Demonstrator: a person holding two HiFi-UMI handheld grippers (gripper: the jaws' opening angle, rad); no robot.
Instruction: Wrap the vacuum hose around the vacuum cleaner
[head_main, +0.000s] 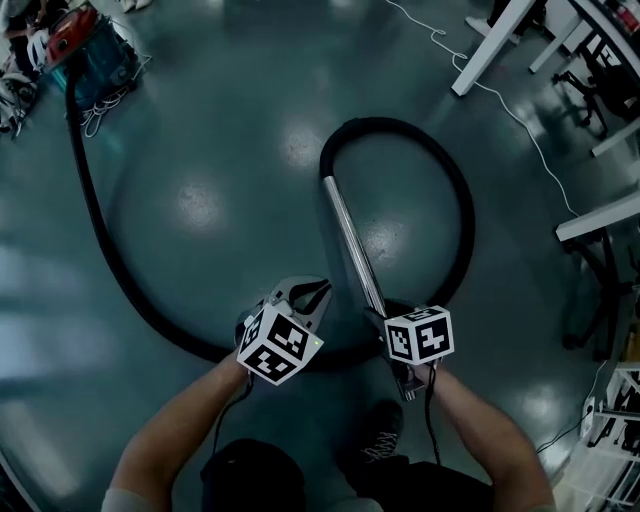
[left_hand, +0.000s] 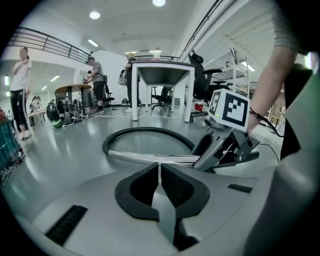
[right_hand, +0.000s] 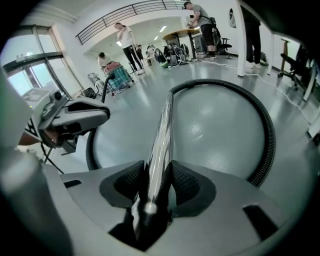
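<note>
The vacuum cleaner (head_main: 85, 45), red on top with a teal body, stands far off at the top left of the head view. Its black hose (head_main: 100, 230) runs down the floor, passes under my hands and loops round to a chrome tube (head_main: 350, 235). My right gripper (head_main: 385, 318) is shut on the near end of that tube (right_hand: 162, 130), which runs straight out between the pads (right_hand: 182, 182). My left gripper (head_main: 305, 295) is just left of the tube, jaws shut with nothing in them (left_hand: 159, 172). The tube (left_hand: 150, 158) and hose loop (left_hand: 145, 131) lie beyond it.
White desks (head_main: 490, 45) and an office chair (head_main: 590, 75) stand at the upper right, with a thin cable (head_main: 520, 120) trailing on the floor. A power strip (head_main: 600, 415) lies at the lower right. People stand far back (left_hand: 95, 75). My shoe (head_main: 380, 440) is below the grippers.
</note>
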